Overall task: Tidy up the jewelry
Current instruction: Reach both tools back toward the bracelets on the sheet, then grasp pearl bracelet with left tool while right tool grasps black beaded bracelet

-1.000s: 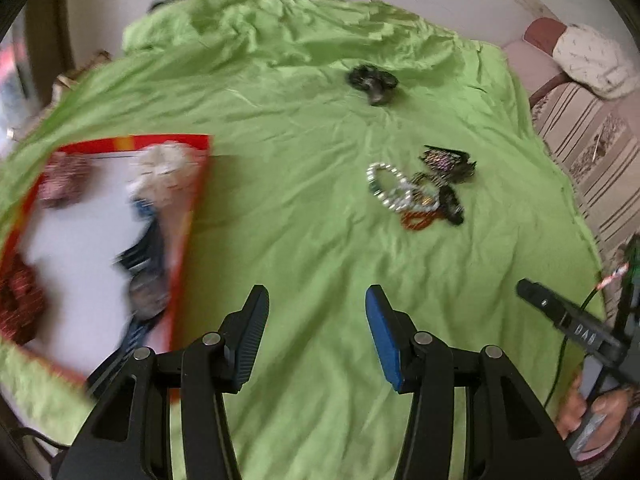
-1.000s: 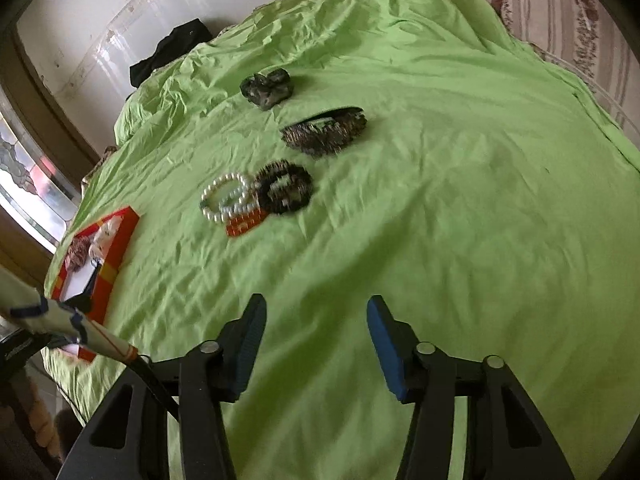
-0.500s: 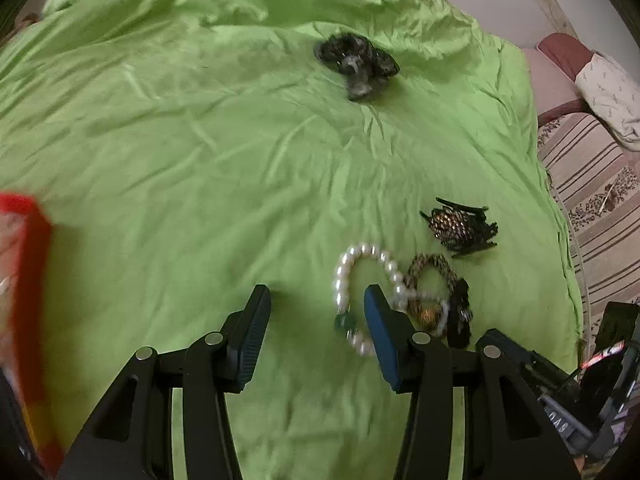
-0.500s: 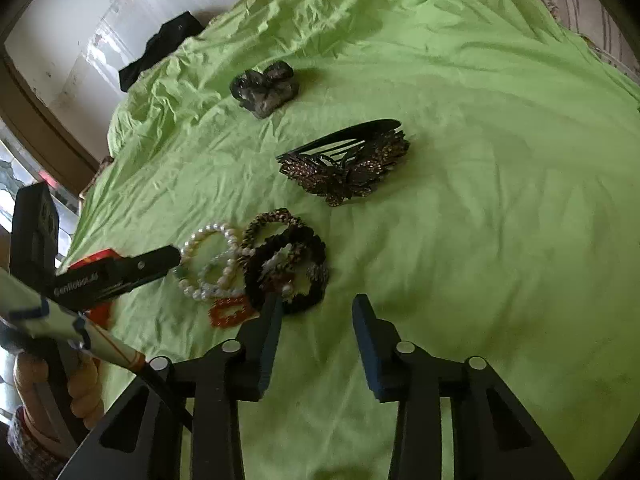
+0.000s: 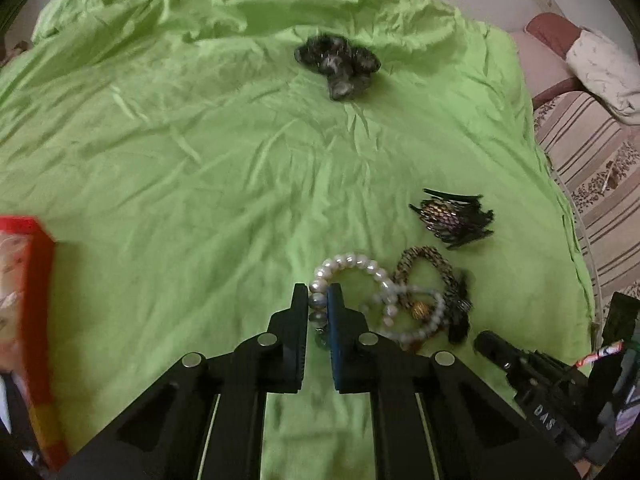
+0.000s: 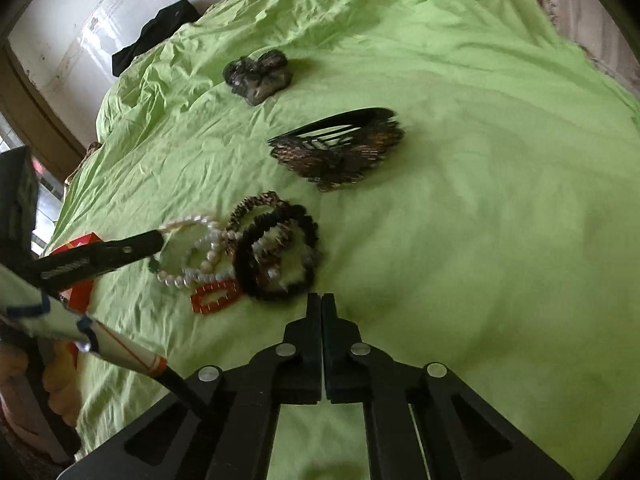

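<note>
Left hand-held gripper (image 5: 318,304), wide apart half second ago, now clamped on pearl bracelet (image 5: 352,266) at near edge of jewelry pile on green bedsheet (image 5: 200,160). Right hand-held gripper (image 6: 321,300), also apart earlier, now pressed together, nothing held. Grasp judged secured; lift toward red tray (image 5: 38,320) expected. Orange clip (image 6: 216,296) and black bead bracelet (image 6: 276,256) shown clearly only in right wrist view.

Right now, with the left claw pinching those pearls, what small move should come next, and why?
Probably lift the pearl bracelet slowly. The left gripper is shut on its beads, but it lies tangled with other bracelets, which might drag along.
</note>
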A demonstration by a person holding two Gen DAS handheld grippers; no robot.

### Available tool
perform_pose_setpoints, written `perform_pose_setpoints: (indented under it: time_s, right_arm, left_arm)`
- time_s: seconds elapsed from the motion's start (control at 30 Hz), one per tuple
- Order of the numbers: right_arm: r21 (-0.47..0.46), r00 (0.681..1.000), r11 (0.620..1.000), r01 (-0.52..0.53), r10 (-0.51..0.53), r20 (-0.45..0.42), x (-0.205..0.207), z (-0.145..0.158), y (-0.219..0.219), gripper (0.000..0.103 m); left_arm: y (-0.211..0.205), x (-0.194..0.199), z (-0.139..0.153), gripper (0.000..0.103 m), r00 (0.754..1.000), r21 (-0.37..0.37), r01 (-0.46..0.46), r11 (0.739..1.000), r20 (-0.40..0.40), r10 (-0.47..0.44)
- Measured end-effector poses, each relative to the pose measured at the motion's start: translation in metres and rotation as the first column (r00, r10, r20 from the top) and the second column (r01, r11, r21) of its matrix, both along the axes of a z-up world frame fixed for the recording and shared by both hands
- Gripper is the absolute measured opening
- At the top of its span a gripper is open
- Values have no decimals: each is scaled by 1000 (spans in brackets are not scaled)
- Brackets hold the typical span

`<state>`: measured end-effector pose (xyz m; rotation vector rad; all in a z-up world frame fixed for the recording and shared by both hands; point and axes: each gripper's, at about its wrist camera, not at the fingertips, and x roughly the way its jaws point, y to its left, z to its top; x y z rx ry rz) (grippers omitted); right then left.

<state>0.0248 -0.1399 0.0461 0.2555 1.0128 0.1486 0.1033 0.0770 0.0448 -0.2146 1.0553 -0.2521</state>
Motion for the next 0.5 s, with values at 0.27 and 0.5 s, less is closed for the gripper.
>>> perform_pose_setpoints:
  time_s: [0.27, 0.5]
  right_arm:
    - [30, 999, 998, 47, -47, 21, -45, 23, -30, 2]
    - [61, 999, 998, 23, -25, 34, -37, 29, -20, 20]
  left_arm:
    - [21, -68, 36, 9, 997, -1, -29, 1000, 68, 29]
    - [55, -109, 18, 9, 996, -29, -85, 996, 35, 86]
